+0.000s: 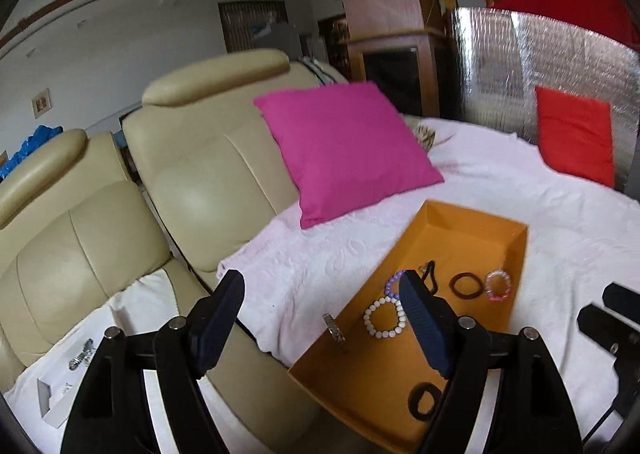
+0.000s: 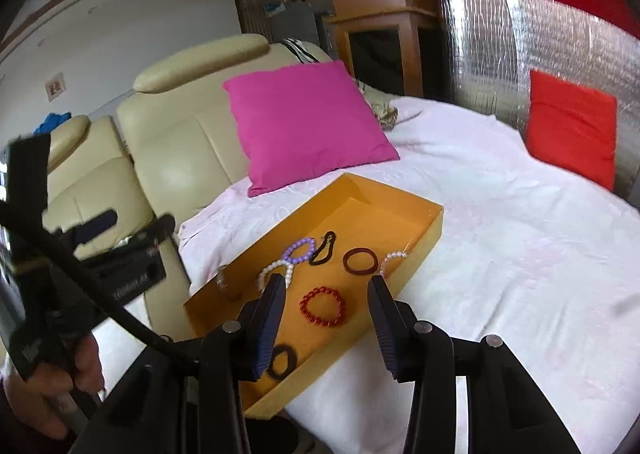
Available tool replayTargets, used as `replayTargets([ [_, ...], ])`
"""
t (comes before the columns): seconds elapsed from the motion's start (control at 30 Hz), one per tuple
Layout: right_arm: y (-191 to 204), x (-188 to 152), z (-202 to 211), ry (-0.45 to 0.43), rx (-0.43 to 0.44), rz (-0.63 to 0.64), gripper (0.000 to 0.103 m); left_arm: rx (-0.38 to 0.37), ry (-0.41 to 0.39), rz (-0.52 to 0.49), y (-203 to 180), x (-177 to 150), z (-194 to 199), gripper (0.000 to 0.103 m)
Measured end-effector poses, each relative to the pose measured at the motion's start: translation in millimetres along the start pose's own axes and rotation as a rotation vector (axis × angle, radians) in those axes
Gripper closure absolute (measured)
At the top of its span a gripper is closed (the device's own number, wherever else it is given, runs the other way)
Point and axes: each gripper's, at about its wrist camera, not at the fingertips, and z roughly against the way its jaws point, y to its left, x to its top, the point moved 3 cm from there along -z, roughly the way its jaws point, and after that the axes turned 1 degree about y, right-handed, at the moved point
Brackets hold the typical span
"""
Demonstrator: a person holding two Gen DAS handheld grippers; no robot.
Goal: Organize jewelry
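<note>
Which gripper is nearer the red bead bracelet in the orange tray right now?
Right. The right gripper hangs just above the red bead bracelet, which shows between its open jaws. The left gripper is off toward the tray's sofa-side edge, farther away.

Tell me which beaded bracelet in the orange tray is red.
The red bead bracelet, lying alone mid-tray just ahead of the right gripper. The white one and purple one overlap farther back, near the tray middle.

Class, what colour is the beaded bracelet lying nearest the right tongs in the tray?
Red bracelet, clearest in the right wrist view.
</note>
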Motion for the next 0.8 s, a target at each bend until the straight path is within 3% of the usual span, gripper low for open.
replayTargets([
  [0.4,33,-15,80,-0.033,-0.004,0.029,0.056,-0.032,-0.063,-0.013,16,-1,78,0.016],
  [0.8,55,-25,113,-0.05,-0.017,0.024,0.056,-0.051,-0.103,-0.008,28,-6,117,0.015],
])
